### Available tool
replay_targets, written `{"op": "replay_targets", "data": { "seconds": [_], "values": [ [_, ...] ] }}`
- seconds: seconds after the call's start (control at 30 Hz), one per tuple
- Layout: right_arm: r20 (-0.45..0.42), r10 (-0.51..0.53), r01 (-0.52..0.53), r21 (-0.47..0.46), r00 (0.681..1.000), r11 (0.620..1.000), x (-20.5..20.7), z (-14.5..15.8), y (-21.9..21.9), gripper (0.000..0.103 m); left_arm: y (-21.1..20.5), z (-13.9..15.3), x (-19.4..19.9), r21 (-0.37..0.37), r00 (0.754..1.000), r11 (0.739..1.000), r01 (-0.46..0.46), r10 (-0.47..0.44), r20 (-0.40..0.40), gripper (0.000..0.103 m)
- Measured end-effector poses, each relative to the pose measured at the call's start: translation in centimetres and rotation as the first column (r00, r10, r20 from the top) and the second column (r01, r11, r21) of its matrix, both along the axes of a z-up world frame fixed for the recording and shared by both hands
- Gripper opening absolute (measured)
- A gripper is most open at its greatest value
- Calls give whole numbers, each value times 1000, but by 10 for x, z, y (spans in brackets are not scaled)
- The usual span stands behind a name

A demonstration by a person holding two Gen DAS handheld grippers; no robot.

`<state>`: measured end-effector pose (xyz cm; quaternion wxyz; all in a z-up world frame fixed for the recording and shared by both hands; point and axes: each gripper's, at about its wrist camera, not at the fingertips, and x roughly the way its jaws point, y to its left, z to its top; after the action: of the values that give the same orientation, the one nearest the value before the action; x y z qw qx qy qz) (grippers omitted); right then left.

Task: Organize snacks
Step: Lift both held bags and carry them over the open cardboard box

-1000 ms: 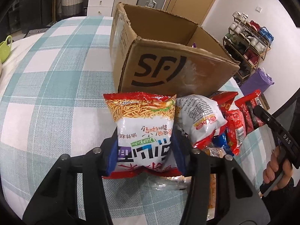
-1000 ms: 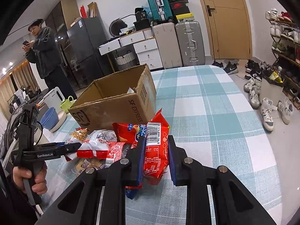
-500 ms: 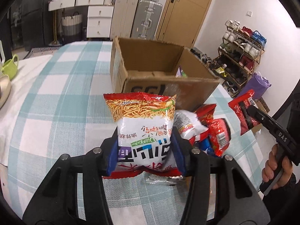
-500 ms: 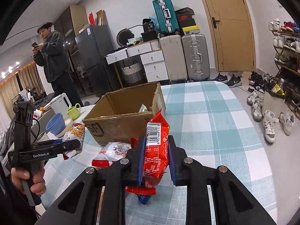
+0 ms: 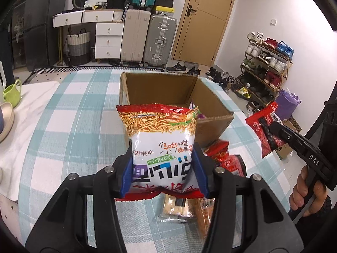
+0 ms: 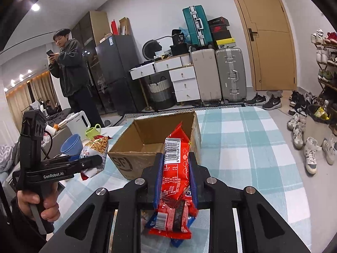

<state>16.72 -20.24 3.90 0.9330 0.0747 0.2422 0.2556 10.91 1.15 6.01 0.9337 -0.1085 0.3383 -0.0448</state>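
Observation:
My left gripper (image 5: 162, 168) is shut on a white and orange noodle snack bag (image 5: 160, 135), held above the table in front of the open cardboard box (image 5: 212, 105). My right gripper (image 6: 175, 175) is shut on a red snack packet (image 6: 175, 164), also raised, near the box (image 6: 134, 160). The red packet also shows in the left wrist view (image 5: 263, 130), and the noodle bag in the right wrist view (image 6: 95, 147). More snack packets (image 5: 227, 160) lie on the checked tablecloth (image 5: 69, 126) below the box's near side.
A green mug (image 5: 12, 92) and bowls stand at the table's left edge. A blue bowl (image 6: 71, 147) and white kettle (image 6: 79, 122) sit nearby. A person (image 6: 71, 76) stands behind the table. Suitcases, drawers and a shoe rack (image 5: 267, 67) line the room.
Both grippers have risen with their packets. The box's inside now shows, and the snack pile has dropped lower in both views.

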Motion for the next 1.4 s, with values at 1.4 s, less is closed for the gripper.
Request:
{"op": "replay_targets", "data": {
  "seconds": [1.4],
  "values": [
    [2,41,-41,32,999,999,91,6,53,22,-8,2,98,42,1000,999,5,-6,18,47]
  ]
}}
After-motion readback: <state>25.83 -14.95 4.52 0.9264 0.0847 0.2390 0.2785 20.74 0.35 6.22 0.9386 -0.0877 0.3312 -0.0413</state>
